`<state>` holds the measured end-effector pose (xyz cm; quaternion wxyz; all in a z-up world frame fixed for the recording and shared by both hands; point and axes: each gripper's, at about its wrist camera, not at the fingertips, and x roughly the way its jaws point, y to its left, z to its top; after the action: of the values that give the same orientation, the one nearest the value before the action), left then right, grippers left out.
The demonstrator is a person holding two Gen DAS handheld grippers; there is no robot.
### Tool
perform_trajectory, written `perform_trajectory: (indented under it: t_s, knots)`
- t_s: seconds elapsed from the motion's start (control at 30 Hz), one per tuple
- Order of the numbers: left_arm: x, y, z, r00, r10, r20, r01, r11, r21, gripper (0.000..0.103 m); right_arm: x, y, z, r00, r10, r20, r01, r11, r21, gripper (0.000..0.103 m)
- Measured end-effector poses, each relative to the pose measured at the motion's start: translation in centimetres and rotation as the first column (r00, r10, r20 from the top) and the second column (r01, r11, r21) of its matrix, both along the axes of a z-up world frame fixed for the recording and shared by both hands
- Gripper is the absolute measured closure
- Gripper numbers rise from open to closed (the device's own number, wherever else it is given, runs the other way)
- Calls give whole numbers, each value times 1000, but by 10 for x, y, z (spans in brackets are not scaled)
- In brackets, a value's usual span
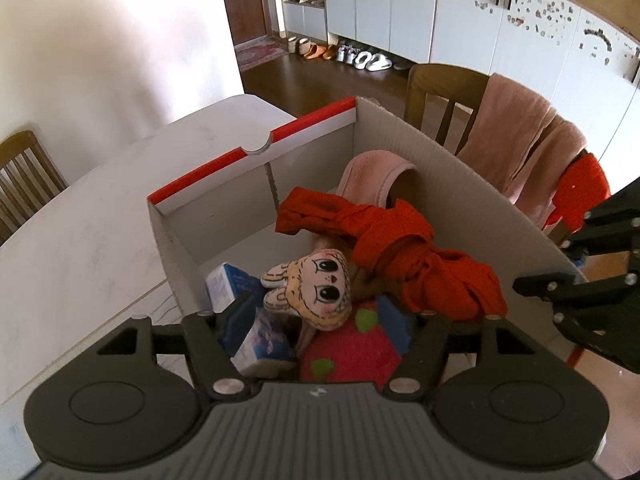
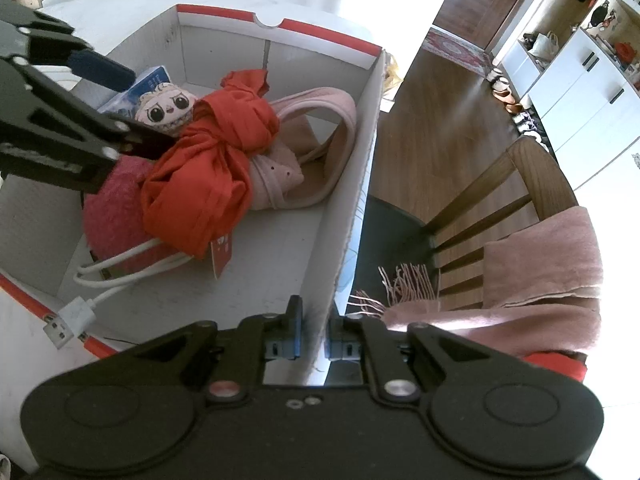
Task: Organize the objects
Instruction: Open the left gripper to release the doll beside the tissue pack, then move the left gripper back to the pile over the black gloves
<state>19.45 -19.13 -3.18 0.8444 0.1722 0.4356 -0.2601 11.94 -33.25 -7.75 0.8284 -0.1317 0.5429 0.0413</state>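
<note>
A white cardboard box with red rim [image 1: 224,200] [image 2: 280,264] stands on the table. Inside lie a knotted red cloth [image 1: 400,248] [image 2: 212,168], a pink slipper [image 1: 372,172] [image 2: 320,140], a plush doll face [image 1: 316,288] [image 2: 168,108], a pink fuzzy ball [image 1: 352,356] [image 2: 116,208], blue-white packets [image 1: 240,312] and a white USB cable [image 2: 104,280]. My left gripper [image 1: 324,320] [image 2: 132,104] is open, its fingers either side of the doll and ball. My right gripper [image 2: 314,336] is shut on the box's right wall at its rim.
The box sits on a white table [image 1: 100,208]. A wooden chair [image 2: 500,200] draped with a pink scarf [image 2: 540,280] [image 1: 516,148] stands right beside the box. Another chair [image 1: 24,172] is at the table's far left. Shoes and white cabinets line the far wall.
</note>
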Motion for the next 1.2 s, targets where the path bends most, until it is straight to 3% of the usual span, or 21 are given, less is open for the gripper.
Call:
perform_trajectory:
  t_s: [0.37,0.6,1.03,1.2]
  knots:
    - [-23,47,33,999,48,-4,-48,991,-128,36,-1,0,0,1000,-1,-2,1,1000,-4,94]
    - [-30,95,42,991,132,7,-129,981,-147,30,-1,-2,0,1000,-1,-4,1,1000,-7,94]
    - [-33,164,3,959,281,-36,-283,955,-89,22,-2,-5,0,1000,-10,-10,10,1000,-14,93]
    - [-37,170,-19,960,272,-69,-276,958,-72,20,-3,-5,1,1000,-14,-14,14,1000,-21,93]
